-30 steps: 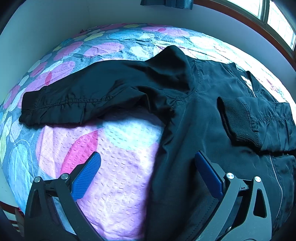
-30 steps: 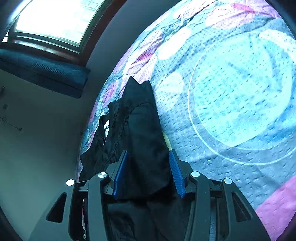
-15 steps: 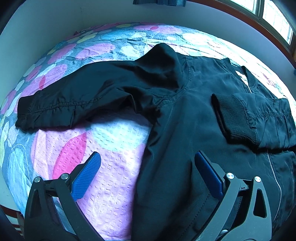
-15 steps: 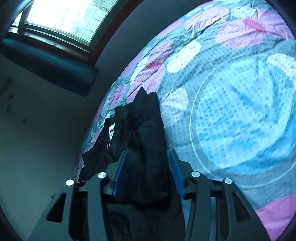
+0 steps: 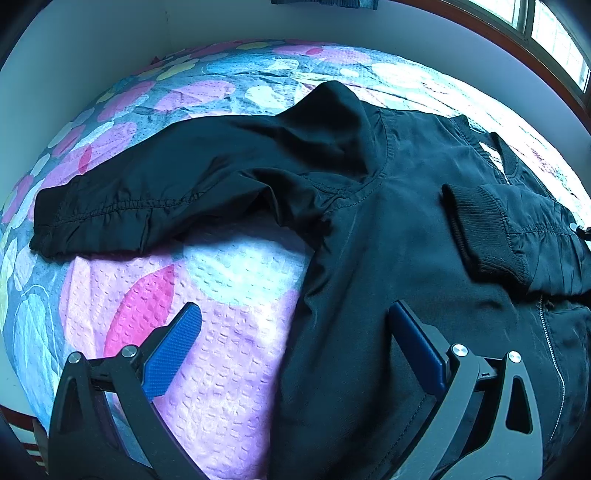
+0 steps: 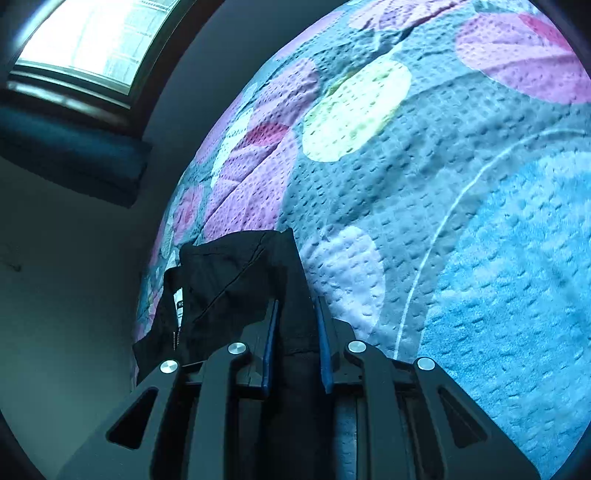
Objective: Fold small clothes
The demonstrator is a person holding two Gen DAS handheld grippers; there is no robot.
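A small black jacket (image 5: 388,229) lies spread on the bed. One sleeve (image 5: 147,192) reaches out to the left, and the other sleeve's ribbed cuff (image 5: 480,229) is folded over the chest. My left gripper (image 5: 295,310) hovers open above the jacket's left side seam, one finger over the bedspread and one over the cloth. My right gripper (image 6: 297,301) points nearly level along the bed. Its jaws are closing, with a fold of the jacket (image 6: 229,273) filling the narrow gap between the blue pads (image 6: 271,343).
A quilted bedspread (image 5: 229,266) with pink, blue and yellow ovals covers the bed (image 6: 443,184). A pale wall runs behind it. A wood-framed window (image 5: 546,29) is at the upper right, and shows as a bright window (image 6: 81,44) in the right wrist view.
The right gripper has dropped closer to the bed and its jaws have narrowed onto the black fabric. The left gripper stays open and has hardly moved.
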